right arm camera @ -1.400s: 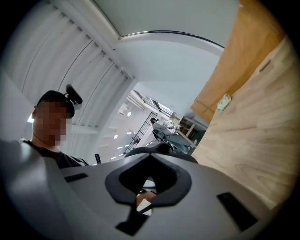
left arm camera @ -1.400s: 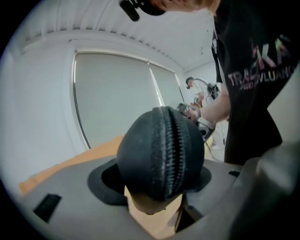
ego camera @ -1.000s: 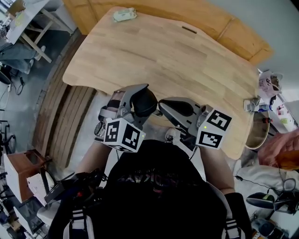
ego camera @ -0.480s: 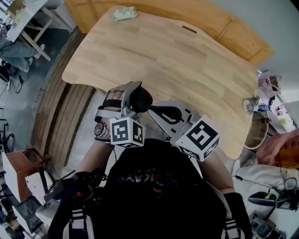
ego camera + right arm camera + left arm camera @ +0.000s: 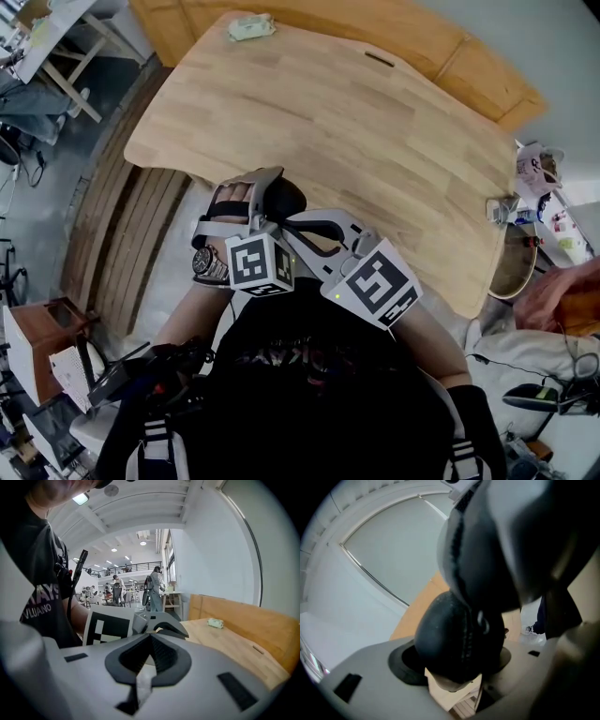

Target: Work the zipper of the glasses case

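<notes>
- Currently the left gripper clamps the black glasses case in the air, close to the person's chest.
- Right gripper is pinched together, with nothing visible in it.
- Judging by looks, the case is light and fairly stiff; take the small zipper pull.

Head view overhead; table in common
</notes>
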`<state>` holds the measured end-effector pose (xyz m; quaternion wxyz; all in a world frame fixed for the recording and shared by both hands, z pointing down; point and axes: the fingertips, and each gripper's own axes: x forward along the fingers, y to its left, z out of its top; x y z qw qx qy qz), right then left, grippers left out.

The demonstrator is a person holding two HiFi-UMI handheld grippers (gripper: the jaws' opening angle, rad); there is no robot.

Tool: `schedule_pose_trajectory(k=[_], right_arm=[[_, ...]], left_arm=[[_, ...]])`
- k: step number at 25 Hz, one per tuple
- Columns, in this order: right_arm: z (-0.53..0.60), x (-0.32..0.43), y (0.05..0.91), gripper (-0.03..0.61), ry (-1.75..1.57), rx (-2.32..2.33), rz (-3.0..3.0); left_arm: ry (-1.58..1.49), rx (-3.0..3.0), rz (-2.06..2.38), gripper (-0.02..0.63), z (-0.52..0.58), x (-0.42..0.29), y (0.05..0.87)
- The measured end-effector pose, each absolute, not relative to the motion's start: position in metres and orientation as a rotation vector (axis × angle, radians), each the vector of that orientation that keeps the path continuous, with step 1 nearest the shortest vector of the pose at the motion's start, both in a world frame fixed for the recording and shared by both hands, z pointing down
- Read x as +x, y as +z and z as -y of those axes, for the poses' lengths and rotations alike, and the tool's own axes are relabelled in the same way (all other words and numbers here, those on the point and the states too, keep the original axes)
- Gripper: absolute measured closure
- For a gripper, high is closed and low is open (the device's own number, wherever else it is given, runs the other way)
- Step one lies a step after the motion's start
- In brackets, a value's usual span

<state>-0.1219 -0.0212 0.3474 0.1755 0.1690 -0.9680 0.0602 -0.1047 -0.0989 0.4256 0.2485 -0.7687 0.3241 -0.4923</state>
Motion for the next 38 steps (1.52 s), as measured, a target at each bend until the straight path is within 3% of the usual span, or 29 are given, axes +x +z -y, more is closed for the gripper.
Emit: schedule_pose_trajectory(k=[7,12,15,17,24,30,38], right_arm=[[0.019,-0.120,0.353,0.561,0.396,0.432,2.847],[0.014,-0.117,0.348,0.549,0.364,0.395,2.912],[0.014,-0.103,0.338,0.423,0.416,0.387,2.982],[0.019,-0.087,0.335,0.398,0.454,0.433,3.020],[0.038,-0.028,0.346,0.298,0.645,0.546,3.055],[0.030,-0.029,0.355,0.270,0.820,0.387,3.064],[0.015,-0.057,0.363,0.262,0.877,0.194,3.016]], left_arm=[[-1.362,-2.209,-0.862,0.327,0.090,-0.100,0.436],[-1.304,-2.367,-0.856,0.327,0.085,-0.093,0.439],[-1.231,-2.496,-0.878,0.327,0.083,-0.091,0.435],[-1.168,-2.597,-0.885,0.327,0.080,-0.090,0.431],[-0.653,-3.184,-0.793,0.327,0.065,-0.067,0.392],[-0.047,-3.608,-0.544,0.327,0.052,-0.053,0.346],[0.109,-3.686,-0.340,0.327,0.038,-0.034,0.330]])
